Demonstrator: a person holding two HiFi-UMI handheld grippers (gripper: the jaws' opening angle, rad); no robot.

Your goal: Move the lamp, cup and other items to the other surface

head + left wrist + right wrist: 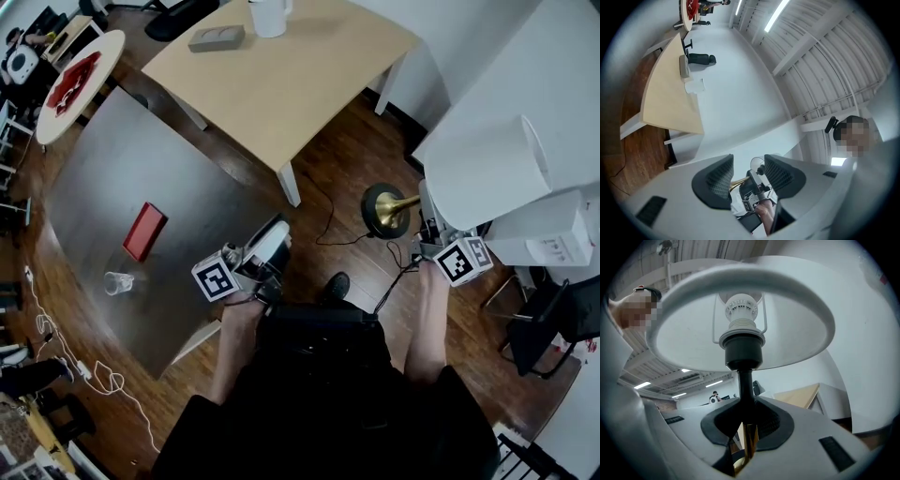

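Carrying the lamp (740, 329) is the step in hand: the right gripper (746, 425) clamps its stem and holds it clear above the wooden floor (337, 159), while the left gripper (746, 176) gapes (nothing between its jaws). Next, I judge, it needs a level landing, base down, on the destination surface.

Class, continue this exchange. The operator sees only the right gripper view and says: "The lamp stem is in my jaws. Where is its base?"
Observer: In the head view the brass base hangs over the wooden floor, the lamp tipped nearly level.
Operator: Is the left gripper free?
Observer: Yes; the left gripper view shows its jaws apart, gripping nothing.
Operator: What is on the grey table?
Observer: A red box and a clear cup.
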